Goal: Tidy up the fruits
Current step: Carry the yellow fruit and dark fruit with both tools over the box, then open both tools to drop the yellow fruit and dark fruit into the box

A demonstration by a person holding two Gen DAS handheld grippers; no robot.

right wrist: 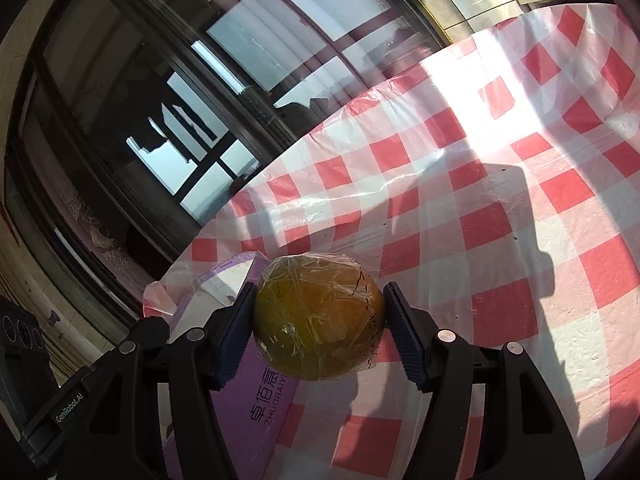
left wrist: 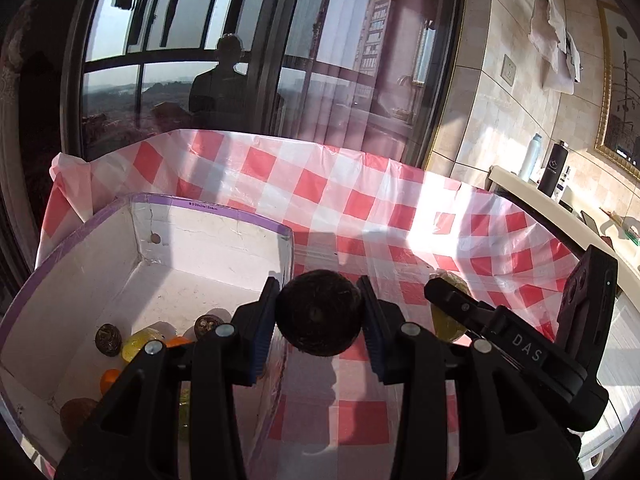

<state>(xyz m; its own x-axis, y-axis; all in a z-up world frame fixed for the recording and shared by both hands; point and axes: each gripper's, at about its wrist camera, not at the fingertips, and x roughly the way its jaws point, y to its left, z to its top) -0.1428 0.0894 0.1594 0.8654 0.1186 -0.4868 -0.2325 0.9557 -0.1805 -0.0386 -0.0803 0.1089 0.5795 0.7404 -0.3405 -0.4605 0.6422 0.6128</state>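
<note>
In our left gripper (left wrist: 320,316) we hold a dark brown, rough round fruit (left wrist: 319,312), clamped just beside the open purple-rimmed white cardboard box (left wrist: 224,240). Inside the box lie small dark fruits (left wrist: 108,339), a yellow fruit (left wrist: 140,342) and orange ones (left wrist: 109,378). Our right gripper (right wrist: 320,320) grips a plastic-wrapped yellow-orange fruit (right wrist: 318,316) over the red-and-white checked tablecloth (right wrist: 500,220).

Left gripper (left wrist: 319,312) clamped on dark round fruit (left wrist: 319,312), held just past the right wall of the purple-rimmed box (left wrist: 208,205); several small fruits (left wrist: 140,342) sit at the box's near-left end.
</note>
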